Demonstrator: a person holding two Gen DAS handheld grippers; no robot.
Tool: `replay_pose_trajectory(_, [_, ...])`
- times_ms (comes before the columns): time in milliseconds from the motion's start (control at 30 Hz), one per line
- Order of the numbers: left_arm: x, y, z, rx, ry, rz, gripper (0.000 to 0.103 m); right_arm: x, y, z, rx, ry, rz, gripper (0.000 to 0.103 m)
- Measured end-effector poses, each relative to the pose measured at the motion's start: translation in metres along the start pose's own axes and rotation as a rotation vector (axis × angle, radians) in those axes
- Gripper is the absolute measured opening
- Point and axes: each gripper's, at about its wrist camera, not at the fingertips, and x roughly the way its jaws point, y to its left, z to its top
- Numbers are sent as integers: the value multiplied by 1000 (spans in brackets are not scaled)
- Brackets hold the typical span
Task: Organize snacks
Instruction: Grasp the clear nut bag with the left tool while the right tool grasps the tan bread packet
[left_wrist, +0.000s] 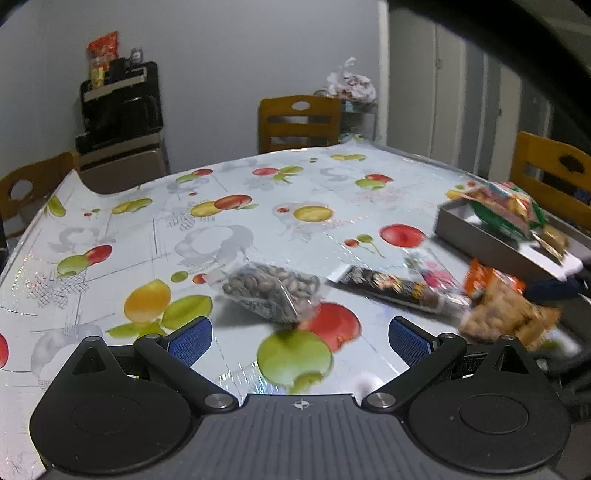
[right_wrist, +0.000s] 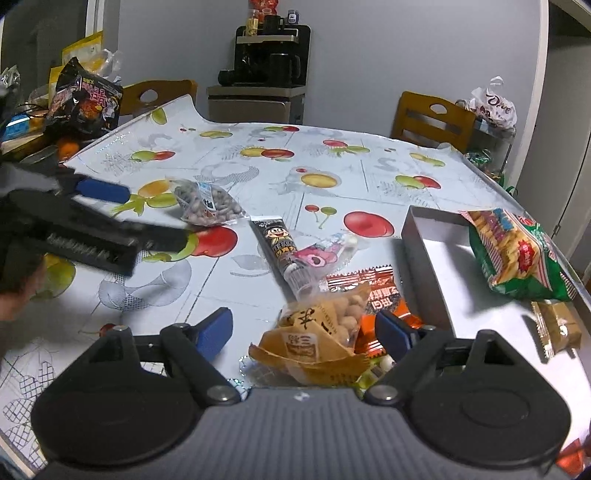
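The right gripper (right_wrist: 304, 334) is hovering with fingers apart around the yellow paper bag of round peanut snacks (right_wrist: 317, 332) on the counter (right_wrist: 258, 166), not yet pressing. It should be descending lower, closing on the bag's middle. The left gripper (left_wrist: 300, 338) is standing open, the clear seed bag (left_wrist: 271, 291) just ahead.

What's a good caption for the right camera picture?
Open right gripper over a peanut bag, beside the snack box.

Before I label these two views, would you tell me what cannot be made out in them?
- Orange packet, right wrist view: mostly hidden under the peanut bag and a blue pad.
- Tan packets in the box, right wrist view: print too small to read.
- Peanut bag and box, left wrist view: blurred near the right edge.
- Left gripper, right wrist view: blurred, cut off by the left edge.
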Motion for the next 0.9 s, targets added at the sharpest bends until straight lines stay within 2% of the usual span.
replay_pose_trajectory(67, [10, 0, 4, -34, 1, 37, 103, 5, 1, 0, -5, 5, 1, 79])
replay_pose_trajectory(133, [22, -2, 6, -74, 19, 106, 103, 9, 2, -1, -9, 13, 0, 75])
replay_pose_trajectory(200, [30, -4, 6, -131, 29, 169, 103, 12, 4, -1, -24, 9, -5, 65])
replay_pose_trajectory(233, [34, -5, 5, -166, 31, 193, 103, 13, 4, -1, -34, 9, -11, 64])
replay_pose_trajectory(333, [41, -5, 6, -227, 25, 218, 103, 13, 4, -1, -39, 13, -10, 64])
replay_pose_trajectory(500, [43, -8, 15, -240, -37, 265, 103, 7, -3, 4, -12, 64, 43, 59])
replay_pose_trajectory(567, [48, -6, 18, -261, -38, 271, 103, 0, -9, 7, -1, 63, 70, 55])
replay_pose_trajectory(700, [62, 0, 23, -318, -11, 264, 102, -5, -11, 5, -29, 94, 72, 55])
replay_pose_trajectory(767, [66, 4, 24, -350, 0, 269, 96, -5, -11, 2, -36, 110, 71, 55])
replay_pose_trajectory(800, [67, 6, 23, -365, 5, 263, 86, -7, -10, -1, -37, 111, 80, 55])
replay_pose_trajectory(833, [69, 8, 23, -376, 11, 253, 72, -9, -10, -2, -41, 111, 88, 55])
replay_pose_trajectory(900, [71, 10, 22, -379, 27, 236, 62, -12, -9, -4, -45, 110, 99, 55])
